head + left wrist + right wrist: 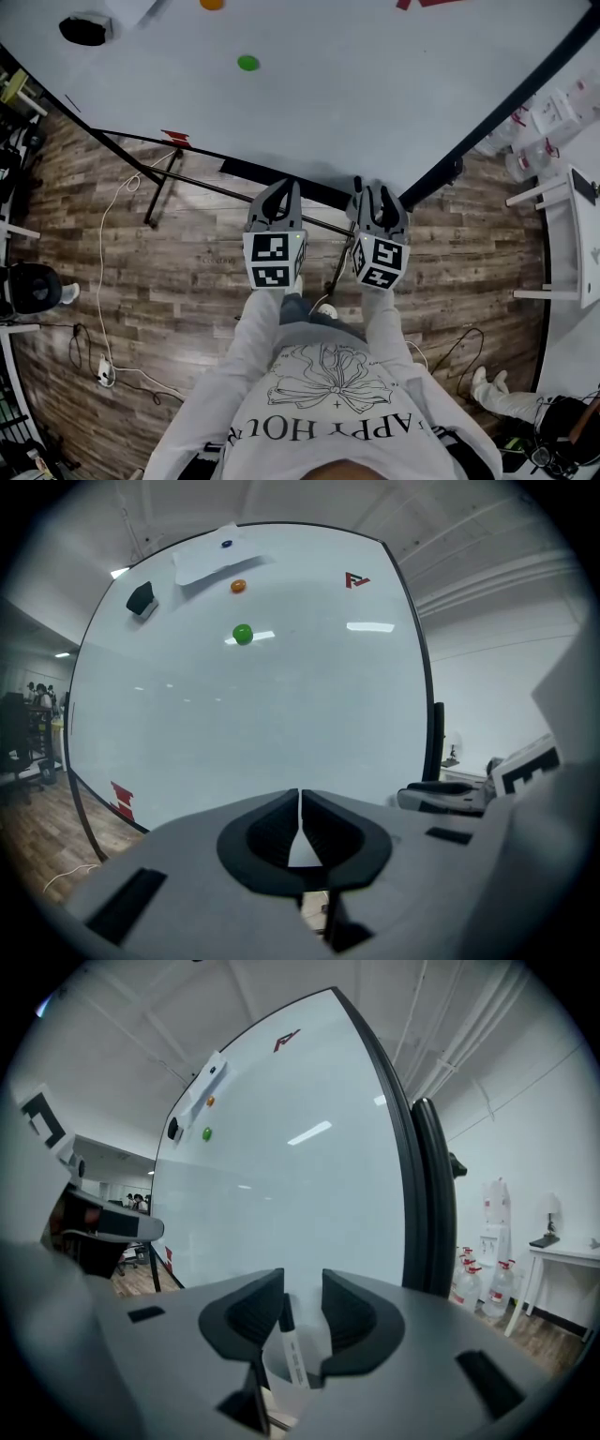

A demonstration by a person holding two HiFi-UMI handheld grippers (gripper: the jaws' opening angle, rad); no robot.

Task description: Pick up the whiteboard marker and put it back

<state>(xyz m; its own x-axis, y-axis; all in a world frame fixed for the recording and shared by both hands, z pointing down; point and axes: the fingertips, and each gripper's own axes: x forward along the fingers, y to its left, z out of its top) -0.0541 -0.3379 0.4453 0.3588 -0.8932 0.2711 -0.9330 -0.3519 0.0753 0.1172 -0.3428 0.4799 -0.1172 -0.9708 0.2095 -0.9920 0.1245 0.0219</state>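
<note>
Now at the whiteboard (375,94), the right gripper (302,1286) stands with jaws wide. The whiteboard marker (293,1354) is upright between them, close against the left pad and clear of the right. The left gripper (299,803) is closed tight on nothing. Only the right gripper view shows the marker; the head view hides it behind the tongs, yet alone shows the sweatshirt (319,403) print, "APPY" legible. A red logo (356,579), unreadable, marks the board's far right corner.

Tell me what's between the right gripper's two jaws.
The whiteboard marker, beside the jaw at left and clear of the other, the right gripper open; the right gripper view shows it.
</note>
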